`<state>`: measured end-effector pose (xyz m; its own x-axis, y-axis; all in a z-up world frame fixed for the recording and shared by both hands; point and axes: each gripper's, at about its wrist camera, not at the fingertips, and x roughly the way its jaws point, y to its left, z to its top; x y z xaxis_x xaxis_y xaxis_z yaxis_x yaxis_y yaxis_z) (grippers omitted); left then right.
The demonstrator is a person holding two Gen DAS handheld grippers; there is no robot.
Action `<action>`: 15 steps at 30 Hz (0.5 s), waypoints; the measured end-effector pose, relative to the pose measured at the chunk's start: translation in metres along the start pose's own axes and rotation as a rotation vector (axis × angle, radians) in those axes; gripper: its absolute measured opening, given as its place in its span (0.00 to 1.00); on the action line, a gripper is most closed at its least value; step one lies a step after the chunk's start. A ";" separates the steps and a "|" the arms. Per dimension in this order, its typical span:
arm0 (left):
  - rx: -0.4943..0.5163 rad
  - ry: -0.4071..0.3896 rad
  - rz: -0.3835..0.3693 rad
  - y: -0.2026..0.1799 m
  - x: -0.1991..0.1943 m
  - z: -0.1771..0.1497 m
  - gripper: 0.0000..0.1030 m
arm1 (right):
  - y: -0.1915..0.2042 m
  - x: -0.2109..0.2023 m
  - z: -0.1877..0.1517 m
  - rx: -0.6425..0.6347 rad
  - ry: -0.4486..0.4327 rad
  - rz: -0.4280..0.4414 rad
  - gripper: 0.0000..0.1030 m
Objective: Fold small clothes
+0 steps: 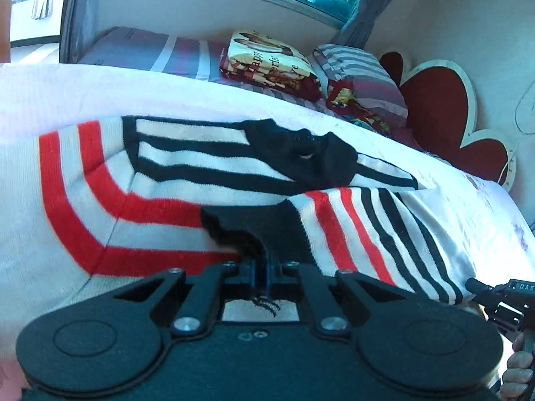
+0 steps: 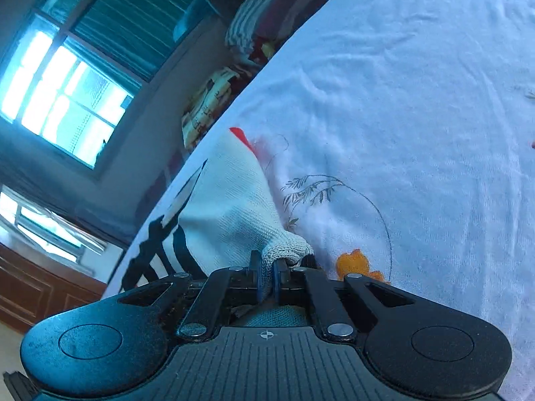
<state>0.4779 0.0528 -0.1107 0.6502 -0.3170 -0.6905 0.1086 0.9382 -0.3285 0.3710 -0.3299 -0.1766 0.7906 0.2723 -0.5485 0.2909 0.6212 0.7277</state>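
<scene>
A small knit sweater (image 1: 160, 180), white with red and black stripes and a black collar, lies spread on the pale bed sheet (image 1: 451, 200). My left gripper (image 1: 264, 267) is shut on the sweater's black-trimmed near edge. In the right wrist view the same sweater (image 2: 227, 207) rises as a white fold, and my right gripper (image 2: 269, 277) is shut on a bunched white corner of it. At the lower right of the left wrist view the right gripper (image 1: 474, 285) shows at the sweater's striped sleeve end, with a hand (image 1: 518, 367) behind it.
Folded patterned bedding (image 1: 267, 63) and a striped pillow (image 1: 361, 77) lie at the head of the bed, by a red heart-shaped headboard (image 1: 441, 107). A window (image 2: 67, 93) and curtains stand beyond. The printed sheet (image 2: 401, 133) stretches wide to the right.
</scene>
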 end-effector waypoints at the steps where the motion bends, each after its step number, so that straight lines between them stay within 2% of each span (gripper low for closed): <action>1: -0.001 -0.021 -0.008 -0.001 -0.006 0.000 0.04 | 0.004 -0.004 0.000 -0.030 -0.013 0.005 0.05; 4: 0.013 -0.048 -0.001 -0.006 -0.013 0.002 0.04 | 0.006 -0.012 -0.001 -0.057 -0.025 0.044 0.05; 7: -0.004 0.001 0.021 -0.001 0.003 -0.002 0.04 | -0.005 0.000 -0.002 -0.028 0.022 0.028 0.05; 10: 0.006 -0.007 0.029 -0.001 0.007 -0.007 0.05 | -0.012 -0.002 -0.001 -0.025 0.043 0.056 0.05; 11: 0.014 -0.007 0.031 -0.002 0.005 -0.007 0.09 | -0.011 -0.005 0.000 -0.037 0.067 0.064 0.05; 12: 0.014 -0.013 0.045 -0.002 0.000 -0.007 0.12 | -0.010 -0.012 0.001 -0.058 0.092 0.070 0.12; 13: 0.008 -0.036 0.082 -0.001 -0.008 -0.008 0.24 | -0.007 -0.021 0.002 -0.092 0.105 0.071 0.19; 15: 0.051 -0.116 0.156 -0.006 -0.030 -0.011 0.25 | 0.005 -0.048 0.002 -0.218 0.039 0.072 0.19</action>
<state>0.4498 0.0554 -0.0953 0.7443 -0.1516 -0.6505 0.0354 0.9815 -0.1883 0.3357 -0.3419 -0.1459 0.7822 0.3473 -0.5173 0.1082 0.7419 0.6617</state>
